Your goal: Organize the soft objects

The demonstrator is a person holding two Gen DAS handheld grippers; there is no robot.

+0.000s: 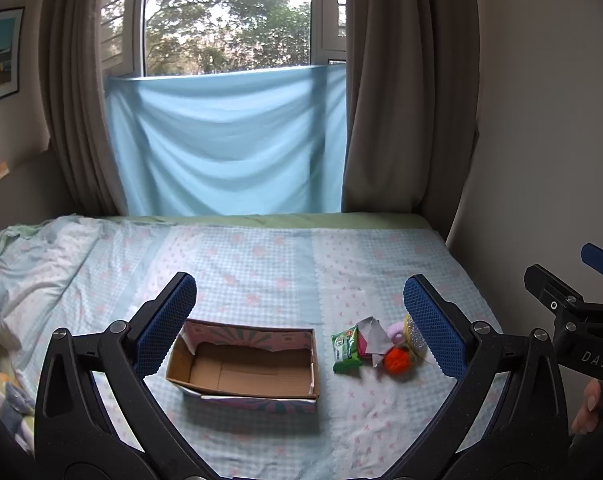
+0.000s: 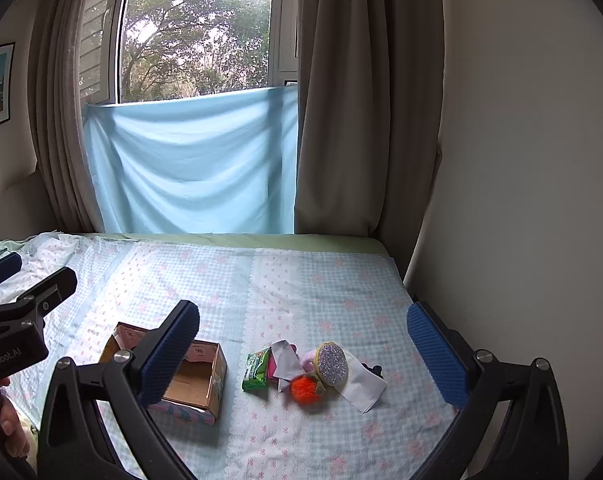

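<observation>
An open cardboard box with a pink and teal patterned outside lies empty on the bed; it also shows in the right wrist view. Right of it is a small pile: a green tissue pack, a grey cloth, an orange pom-pom, a glittery round sponge, a white paper towel and a pink item. My left gripper is open above the box and pile. My right gripper is open above the pile.
The bed has a checked light blue and pink cover, rumpled at the left. A blue sheet hangs over the window between brown curtains. A wall bounds the bed on the right. The right gripper's body shows at the right edge.
</observation>
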